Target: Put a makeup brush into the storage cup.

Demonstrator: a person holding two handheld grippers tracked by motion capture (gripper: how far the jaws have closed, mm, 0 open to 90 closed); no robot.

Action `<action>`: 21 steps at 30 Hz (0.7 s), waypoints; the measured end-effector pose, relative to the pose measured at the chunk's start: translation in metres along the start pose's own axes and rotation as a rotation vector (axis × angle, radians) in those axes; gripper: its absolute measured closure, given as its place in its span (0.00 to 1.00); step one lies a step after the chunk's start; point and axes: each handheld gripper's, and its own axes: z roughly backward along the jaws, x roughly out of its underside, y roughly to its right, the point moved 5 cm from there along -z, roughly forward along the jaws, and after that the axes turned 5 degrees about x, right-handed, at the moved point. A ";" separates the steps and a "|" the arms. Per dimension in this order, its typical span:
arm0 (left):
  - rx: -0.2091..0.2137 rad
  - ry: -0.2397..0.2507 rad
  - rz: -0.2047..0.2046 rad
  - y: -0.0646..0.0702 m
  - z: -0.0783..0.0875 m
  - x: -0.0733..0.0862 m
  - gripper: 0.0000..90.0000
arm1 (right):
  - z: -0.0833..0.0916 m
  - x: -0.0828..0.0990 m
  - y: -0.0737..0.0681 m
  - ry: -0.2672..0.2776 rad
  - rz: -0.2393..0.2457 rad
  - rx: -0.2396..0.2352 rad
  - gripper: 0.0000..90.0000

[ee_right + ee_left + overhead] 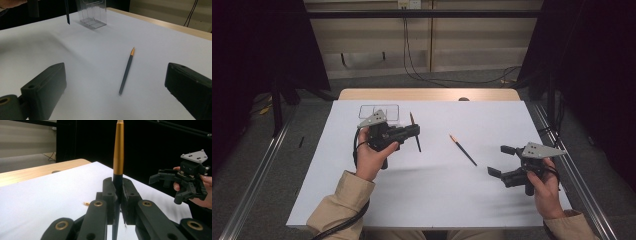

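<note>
Holding one pen (414,131) clenched in your left tongs (414,131), you keep it lifted off the bench (437,195), left of centre in the high view; in the left gripper view the pen's (118,150) gold upper section rises straight up out of the closed jaws of those tongs (119,195). Your right tongs (498,160) stand released, jaws wide apart and grasping nothing, at the lower right of the high view. In the right gripper view the two black jaws of these tongs (117,87) frame a second pen (127,71), which lies flat on the bench (95,62) with its gold tip toward the upper right. In the high view this second pen (463,149) lies diagonally near the frame's centre, between your two tongs and apart from both.

A clear plastic box (380,112) stands at the upper left of the bench, just behind your left tongs; in the right gripper view the box (93,12) appears at the top centre. A white sheet covers the surface, leaving a strip of pale wood (427,94) bare along the far edge. Beyond it the room shows grey floor (452,80), a pale panelled wall (432,45) with black cables (412,60) hanging down, and dark curtains (262,45) at both sides. Metal rails (257,180) run along the floor at the lower left and lower right.
</note>
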 end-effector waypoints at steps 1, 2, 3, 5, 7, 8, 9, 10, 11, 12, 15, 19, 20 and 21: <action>-0.001 0.003 -0.002 0.000 0.000 0.000 0.93 | 0.000 0.001 0.000 -0.003 0.006 0.002 0.04; -0.001 0.003 -0.002 0.000 0.001 -0.001 0.92 | 0.000 0.001 -0.001 -0.005 0.010 0.000 0.04; -0.003 0.002 -0.003 0.000 0.001 -0.001 0.92 | 0.000 0.001 -0.001 -0.006 0.012 -0.003 0.04; -0.006 -0.002 -0.009 0.000 0.002 -0.002 0.93 | 0.001 0.001 -0.002 -0.004 0.010 -0.007 0.04; -0.008 0.003 -0.009 0.000 0.003 -0.003 0.93 | 0.002 0.001 -0.001 -0.001 0.012 -0.005 0.04; -0.010 0.003 -0.011 0.000 0.004 -0.003 0.93 | 0.002 0.001 -0.001 0.002 0.011 -0.006 0.04; -0.012 0.005 -0.012 0.000 0.004 -0.004 0.92 | 0.003 0.001 -0.001 0.003 0.011 -0.004 0.04; -0.013 0.006 -0.009 -0.001 0.005 -0.004 0.92 | 0.003 0.001 -0.001 0.003 0.013 -0.003 0.04; -0.015 0.005 -0.012 -0.001 0.005 -0.005 0.93 | 0.003 0.001 -0.001 0.004 0.012 -0.003 0.04; -0.017 0.004 -0.014 -0.001 0.005 -0.005 0.93 | 0.003 0.002 0.000 0.005 0.010 -0.002 0.04; -0.022 0.000 -0.016 -0.001 0.006 -0.006 0.92 | 0.003 0.002 0.000 0.006 0.014 -0.001 0.04; -0.025 -0.002 -0.024 -0.002 0.007 -0.008 0.93 | 0.004 0.001 0.000 0.010 0.016 -0.001 0.04; -0.028 -0.003 -0.029 -0.003 0.008 -0.009 0.92 | 0.004 0.001 0.000 0.010 0.016 -0.001 0.04; -0.031 -0.001 -0.029 -0.003 0.009 -0.010 0.93 | 0.004 0.001 0.000 0.010 0.017 0.000 0.04</action>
